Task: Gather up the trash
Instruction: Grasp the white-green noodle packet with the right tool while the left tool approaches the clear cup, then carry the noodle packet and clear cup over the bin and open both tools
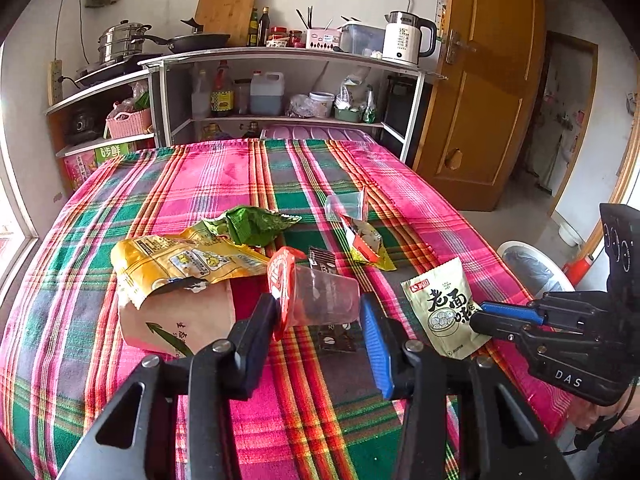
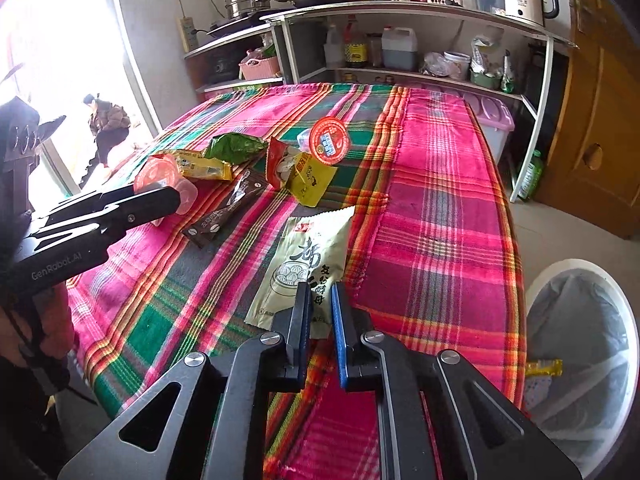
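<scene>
Right wrist view: beige packet (image 2: 308, 264) is pinched by the right gripper (image 2: 320, 312), bin (image 2: 624, 320) at three o'clock. A clear cup (image 1: 320, 296) is clasped by the left gripper (image 1: 320, 312); several wrappers remain uncollected.

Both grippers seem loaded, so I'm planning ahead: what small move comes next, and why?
Probably swing the right gripper, shut on the pale yeast packet, over the lined trash bin beside the table and release; the left gripper already clamps the clear cup.
</scene>
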A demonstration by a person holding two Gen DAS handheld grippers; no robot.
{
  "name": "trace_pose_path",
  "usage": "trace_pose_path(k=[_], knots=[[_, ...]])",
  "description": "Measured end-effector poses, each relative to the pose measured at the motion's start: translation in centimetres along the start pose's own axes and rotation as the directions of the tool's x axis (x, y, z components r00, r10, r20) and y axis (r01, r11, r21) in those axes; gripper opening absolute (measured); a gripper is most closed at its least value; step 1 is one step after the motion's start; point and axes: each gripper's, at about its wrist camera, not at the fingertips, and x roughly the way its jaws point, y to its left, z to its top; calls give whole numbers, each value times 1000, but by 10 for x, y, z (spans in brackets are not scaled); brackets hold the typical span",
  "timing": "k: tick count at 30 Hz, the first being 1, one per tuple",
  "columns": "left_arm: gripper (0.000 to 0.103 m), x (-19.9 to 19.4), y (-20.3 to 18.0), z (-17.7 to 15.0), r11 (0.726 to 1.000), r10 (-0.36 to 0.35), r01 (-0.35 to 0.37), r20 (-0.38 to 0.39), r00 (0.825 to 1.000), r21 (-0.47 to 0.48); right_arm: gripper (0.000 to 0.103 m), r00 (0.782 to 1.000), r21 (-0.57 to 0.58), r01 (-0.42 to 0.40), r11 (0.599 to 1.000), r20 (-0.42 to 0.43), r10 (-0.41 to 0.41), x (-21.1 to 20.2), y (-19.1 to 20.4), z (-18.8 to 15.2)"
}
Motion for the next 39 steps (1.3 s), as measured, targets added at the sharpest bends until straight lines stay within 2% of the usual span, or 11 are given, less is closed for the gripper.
trace_pose_path(k=[10, 26, 39], knots=[[45, -17, -21, -9, 999, -40, 40, 8, 999, -3, 10, 999, 72, 12, 997, 45, -15, -31, -19, -11], [45, -29, -77, -8, 992, -122, 121, 27, 992, 47, 11, 986, 148, 74, 986, 138, -95, -90, -43, -33], [45, -29, -144, 0, 965, -230, 223, 38, 972, 136, 11, 963, 232, 143, 962, 190, -189, -140, -78, -58]])
